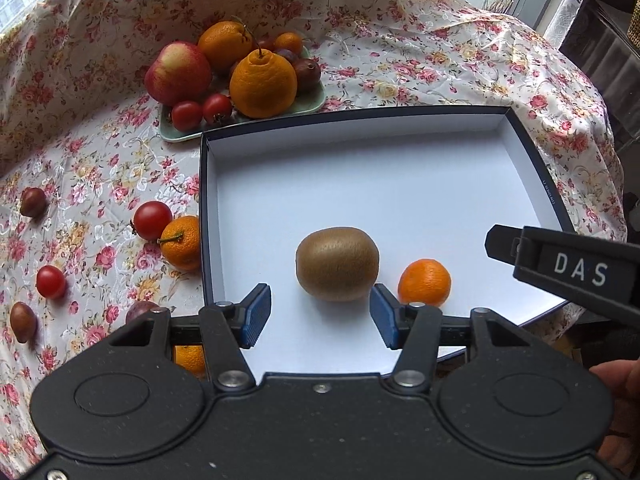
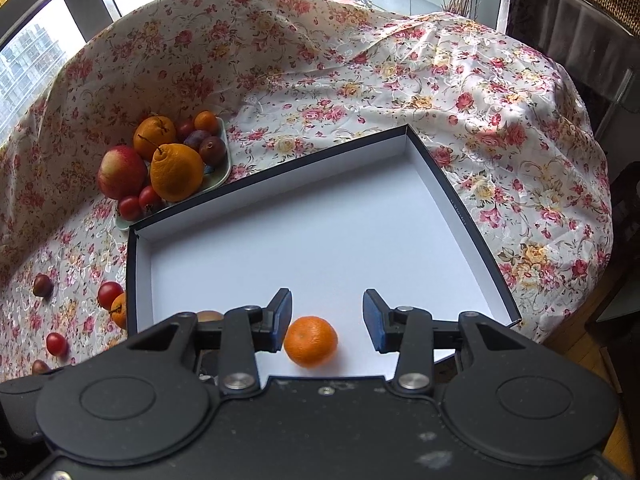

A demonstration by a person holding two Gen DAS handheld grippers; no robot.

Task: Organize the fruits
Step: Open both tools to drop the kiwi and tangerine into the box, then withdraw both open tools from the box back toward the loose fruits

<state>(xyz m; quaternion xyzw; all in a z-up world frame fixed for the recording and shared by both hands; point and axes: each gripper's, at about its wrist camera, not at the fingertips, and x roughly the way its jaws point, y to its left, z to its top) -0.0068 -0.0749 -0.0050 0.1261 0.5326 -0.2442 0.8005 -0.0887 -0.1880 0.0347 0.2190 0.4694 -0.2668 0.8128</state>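
A white box with dark walls [image 1: 532,152] [image 2: 460,200] lies on the floral cloth. A brown kiwi [image 1: 337,263] and a small mandarin [image 1: 424,282] [image 2: 311,341] rest on its floor near the front. My left gripper [image 1: 320,316] is open and empty, just in front of the kiwi. My right gripper [image 2: 326,322] is open, its jaws apart around and above the mandarin, not touching it. The right gripper's side also shows in the left wrist view [image 1: 560,268].
A green plate [image 1: 308,106] [image 2: 222,178] at the back left holds an apple, oranges, plums and tomatoes. Loose tomatoes [image 1: 152,220], a mandarin [image 1: 182,243] and dark plums [image 1: 33,202] lie on the cloth left of the box.
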